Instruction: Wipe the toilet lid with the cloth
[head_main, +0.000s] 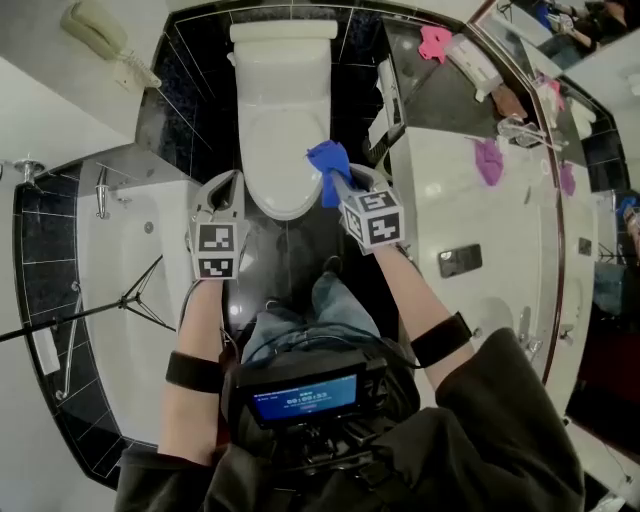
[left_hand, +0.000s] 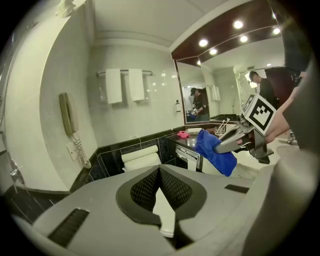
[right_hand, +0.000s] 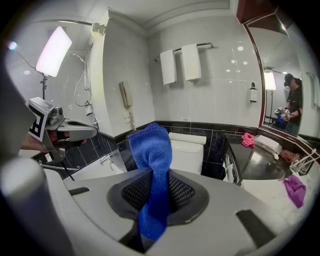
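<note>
Right gripper (right_hand: 159, 192) clamps blue cloth (right_hand: 152, 165) (left gripper (left_hand: 161, 187) closed, empty)

One toilet (head_main: 283, 120) stands far and centre, and there is one blue cloth (head_main: 328, 165). Two grippers show: the left gripper (head_main: 230, 182) and the right gripper (head_main: 338, 180). Two white towels hang on the far wall, a left towel (right_hand: 168, 66) and a right towel (right_hand: 190, 61). At the left are one wall phone (right_hand: 126, 95), one bathtub (head_main: 130, 290) and one light panel (right_hand: 54, 50). The right counter holds one pink cloth (head_main: 434, 42) and one purple cloth (head_main: 489, 160).
</note>
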